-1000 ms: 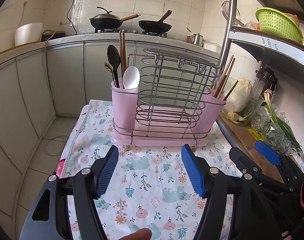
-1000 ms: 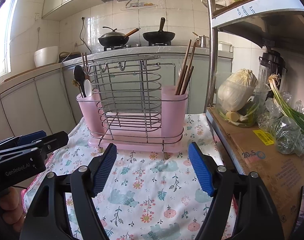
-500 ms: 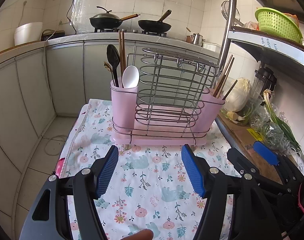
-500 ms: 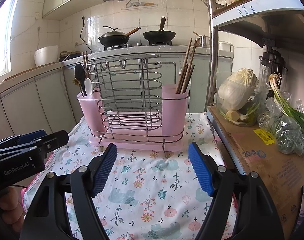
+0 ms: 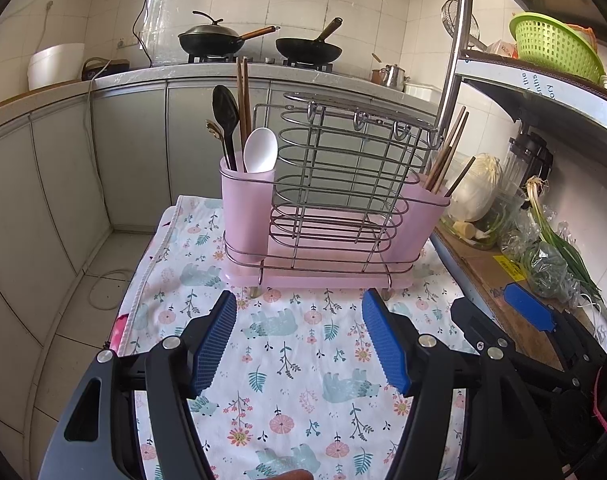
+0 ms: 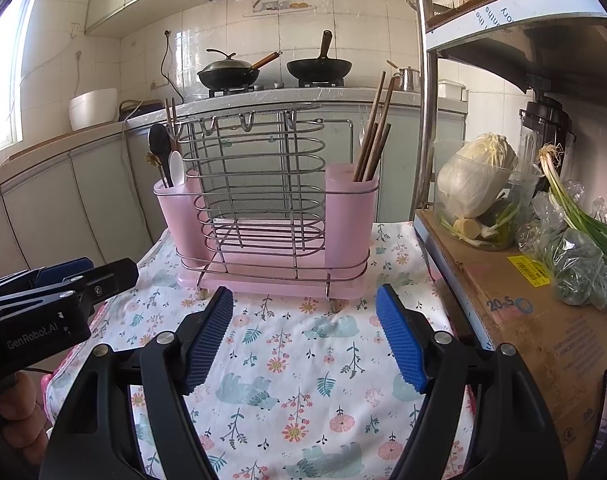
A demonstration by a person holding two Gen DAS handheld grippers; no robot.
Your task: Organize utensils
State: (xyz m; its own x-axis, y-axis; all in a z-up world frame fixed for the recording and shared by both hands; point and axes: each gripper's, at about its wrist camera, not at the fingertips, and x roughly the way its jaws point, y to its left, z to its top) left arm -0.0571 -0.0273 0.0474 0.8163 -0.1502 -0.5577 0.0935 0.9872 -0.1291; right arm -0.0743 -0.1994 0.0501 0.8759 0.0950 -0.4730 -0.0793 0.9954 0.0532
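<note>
A pink utensil rack [image 5: 323, 272] [image 6: 271, 276] with a wire basket stands on a floral cloth [image 5: 295, 368] [image 6: 295, 372]. Its left cup [image 5: 245, 212] holds a white spoon [image 5: 260, 155], a black spoon [image 5: 225, 116], a small gold spoon and two chopsticks [image 5: 242, 108]. Its right cup [image 6: 351, 208] holds several brown chopsticks [image 6: 375, 132]. My left gripper [image 5: 299, 340] is open and empty, just in front of the rack. My right gripper [image 6: 303, 336] is open and empty, also in front of the rack, to the right of the left one.
A cardboard box [image 6: 543, 320] with a cabbage tub [image 6: 479, 188] and bagged greens [image 6: 575, 256] flanks the cloth on the right, under a metal shelf post [image 6: 425, 92]. Kitchen counter with two woks [image 5: 259, 42] stands behind. The floor drops off at the cloth's left edge.
Both grippers have drawn slightly back from the rack and stayed open; nothing was picked up or set down.
</note>
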